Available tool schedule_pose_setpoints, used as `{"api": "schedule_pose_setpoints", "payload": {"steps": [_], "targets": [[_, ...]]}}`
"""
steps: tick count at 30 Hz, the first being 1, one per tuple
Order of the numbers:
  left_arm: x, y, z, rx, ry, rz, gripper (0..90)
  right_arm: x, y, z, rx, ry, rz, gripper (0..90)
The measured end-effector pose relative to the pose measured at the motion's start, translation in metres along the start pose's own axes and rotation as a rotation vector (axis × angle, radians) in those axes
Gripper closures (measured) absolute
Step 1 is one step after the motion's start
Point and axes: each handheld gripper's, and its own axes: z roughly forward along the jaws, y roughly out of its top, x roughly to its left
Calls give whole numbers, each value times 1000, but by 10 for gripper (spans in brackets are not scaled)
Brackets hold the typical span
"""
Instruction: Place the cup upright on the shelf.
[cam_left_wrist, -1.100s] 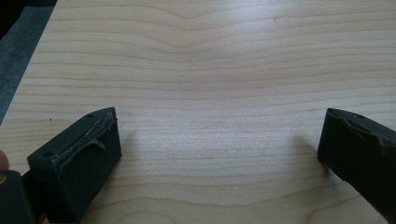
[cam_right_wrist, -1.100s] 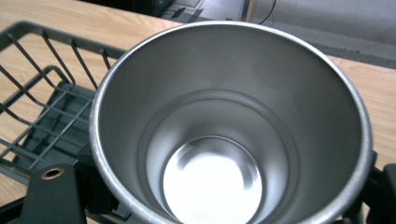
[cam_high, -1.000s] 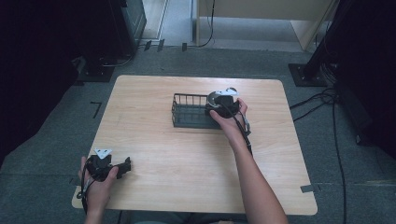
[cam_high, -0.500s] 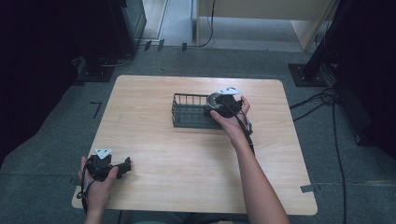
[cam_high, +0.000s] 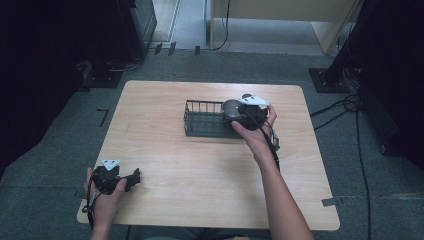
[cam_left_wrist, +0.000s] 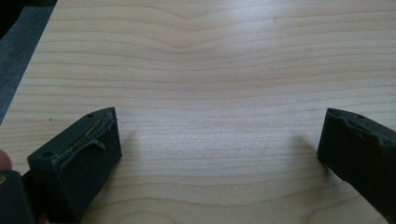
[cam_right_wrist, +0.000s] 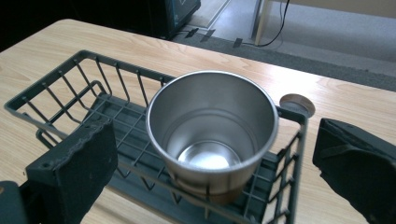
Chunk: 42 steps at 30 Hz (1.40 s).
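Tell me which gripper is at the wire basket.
The right gripper, jaws open around the steel cup in the basket; the left gripper rests over bare table.

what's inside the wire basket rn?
One steel cup stands upright at the wire basket's end nearest the right gripper; the cup is empty. The rest of the basket floor looks bare. What's under the cup is covered.

A pale wood worktop (cam_high: 200, 165) with rounded corners stands on grey carpet (cam_high: 55, 150). A dark wire basket (cam_high: 202, 120) sits on it toward 1 o'clock from centre, and a steel cup (cam_right_wrist: 210, 135) stands upright inside the basket's right end. A small round disc (cam_right_wrist: 297, 104) lies on the worktop just beyond the basket's corner. Black cables (cam_high: 350, 107) trail over the floor at 3 o'clock.
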Motion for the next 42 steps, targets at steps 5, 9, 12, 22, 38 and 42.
{"api": "schedule_pose_setpoints", "payload": {"steps": [5,9,12,22,38,42], "targets": [[0,0,0,0,0,0,0,-5,-9,-11,-9,-9,-5,0],[0,0,0,-1,0,-1,0,-11,-17,-20,-9,-17,-1,0],[0,0,0,-1,0,0,0,-16,-23,-26,-9,-23,4,0],[0,0,0,0,0,1,0,-31,-44,-43,-9,-40,28,0],[0,0,0,0,0,1,0,-57,-84,-68,15,-79,60,0],[0,0,0,0,0,1,0,-66,-95,-74,24,-99,76,0]]}}
